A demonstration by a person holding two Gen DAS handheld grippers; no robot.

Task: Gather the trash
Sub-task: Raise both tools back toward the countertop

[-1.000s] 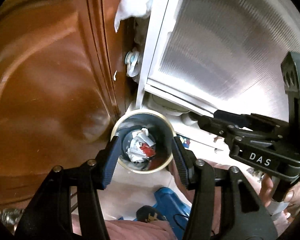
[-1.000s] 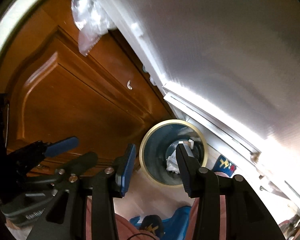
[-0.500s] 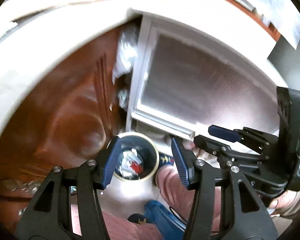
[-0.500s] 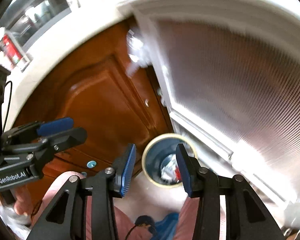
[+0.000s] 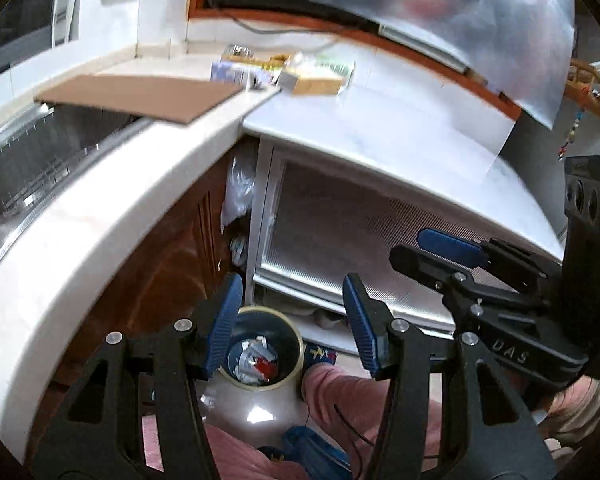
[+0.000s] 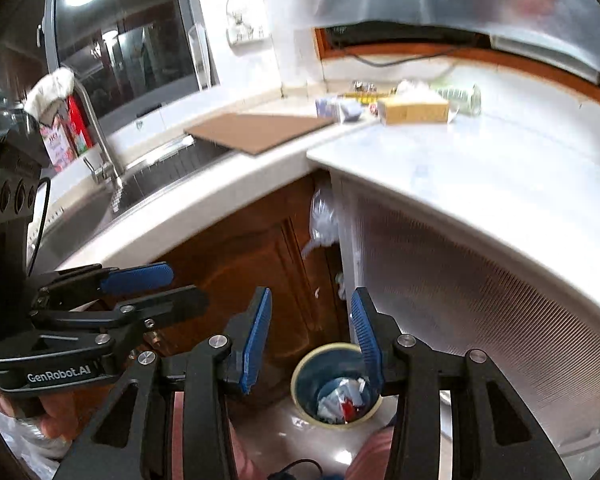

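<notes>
Fingers of both grippers are seen parted and empty: the left gripper (image 5: 292, 322) frames nothing but air above the trash bin (image 5: 262, 350), and the right gripper (image 6: 310, 338) likewise carries nothing between its blue pads. A white surface (image 6: 480, 168) is shown filling the upper half of both views, with a brown cardboard sheet (image 6: 256, 132) laid partly over the sink (image 6: 100, 200) beside it. Clutter is gathered at the far corner of that surface: a yellow box (image 6: 414, 110), a clear greenish bottle (image 6: 460, 98) lying on its side, and small pale cartons, too blurred to be named. On the floor below, against the wooden cabinet door (image 6: 236, 264), the round bin stands upright, mouth up, crumpled white and red waste already inside.

A drop appears to be done, and the next item is judged to be sought. Both grippers would need to be carried over to the far corner. The bottle's long axis runs roughly left to right, base toward the right.
</notes>
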